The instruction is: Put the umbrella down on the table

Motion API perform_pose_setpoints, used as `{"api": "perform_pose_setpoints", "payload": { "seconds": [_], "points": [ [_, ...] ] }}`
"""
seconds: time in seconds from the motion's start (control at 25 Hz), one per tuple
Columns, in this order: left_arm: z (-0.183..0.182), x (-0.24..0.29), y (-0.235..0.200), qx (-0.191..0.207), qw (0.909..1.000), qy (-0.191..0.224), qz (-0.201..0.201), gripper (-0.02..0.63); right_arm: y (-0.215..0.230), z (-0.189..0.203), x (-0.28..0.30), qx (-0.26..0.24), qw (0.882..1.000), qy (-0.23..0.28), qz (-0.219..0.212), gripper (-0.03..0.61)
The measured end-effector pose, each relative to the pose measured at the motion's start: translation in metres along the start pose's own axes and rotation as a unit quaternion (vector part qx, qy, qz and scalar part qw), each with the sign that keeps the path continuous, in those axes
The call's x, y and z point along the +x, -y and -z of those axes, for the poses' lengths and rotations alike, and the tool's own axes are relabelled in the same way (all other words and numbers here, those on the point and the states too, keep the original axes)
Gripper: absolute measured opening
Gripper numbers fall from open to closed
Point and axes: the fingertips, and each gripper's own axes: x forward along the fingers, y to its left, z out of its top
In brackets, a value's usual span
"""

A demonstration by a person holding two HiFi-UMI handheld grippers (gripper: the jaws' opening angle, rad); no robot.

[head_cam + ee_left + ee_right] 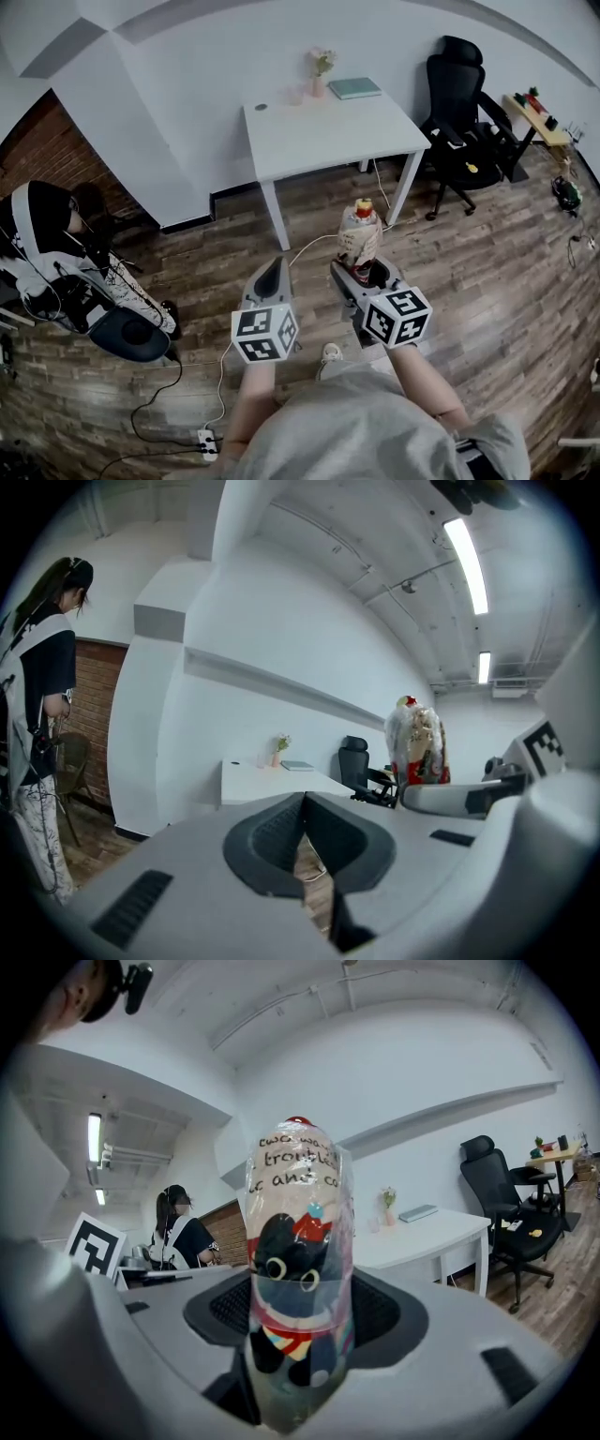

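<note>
Above the wooden floor, short of the table: the right gripper holds the umbrella, and the left gripper is closed and empty.
The right gripper's jaws stand wide apart, their pads pressed on the lower part of the folded umbrella. The umbrella stands upright in a clear wrap printed with a black cartoon figure and some writing, its red tip on top. Just beside it, the left gripper's jaws meet at their tips with nothing between them. Both point toward the white table, which is well apart from them. A pink vase of flowers and a greenish book sit at its far edge. A black office chair stands right of the table, and a person stands by the brick wall at the left.
</note>
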Motion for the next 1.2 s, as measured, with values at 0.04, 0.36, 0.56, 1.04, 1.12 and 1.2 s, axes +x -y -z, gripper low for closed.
{"api": "perform_pose_setpoints", "payload": {
  "seconds": [0.04,0.36,0.56,1.04,1.12,1.2],
  "points": [
    [-0.003,0.011,-0.002,0.0,1.0,0.0,-0.002,0.008,0.007,-0.005,0.01,-0.001,1.0,0.0,-0.002,0.267],
    [-0.026,0.092,-0.023,-0.002,0.9998,0.002,-0.022,0.008,0.055,-0.037,0.081,-0.006,1.0,-0.003,-0.024,0.267],
    [-0.034,0.125,-0.033,-0.007,0.9994,0.005,-0.035,0.008,0.08,-0.048,0.112,-0.006,0.999,-0.006,-0.032,0.267],
    [-0.036,0.183,-0.061,-0.018,0.9984,-0.002,-0.053,0.008,0.116,-0.051,0.172,0.0,0.999,-0.026,-0.039,0.267],
    [-0.037,0.189,-0.065,-0.017,0.9983,-0.004,-0.056,0.008,0.119,-0.052,0.18,0.001,0.999,-0.028,-0.04,0.267],
    [-0.037,0.195,-0.07,-0.016,0.9982,-0.005,-0.058,0.008,0.121,-0.051,0.188,0.001,0.999,-0.031,-0.042,0.267]
  ]
}}
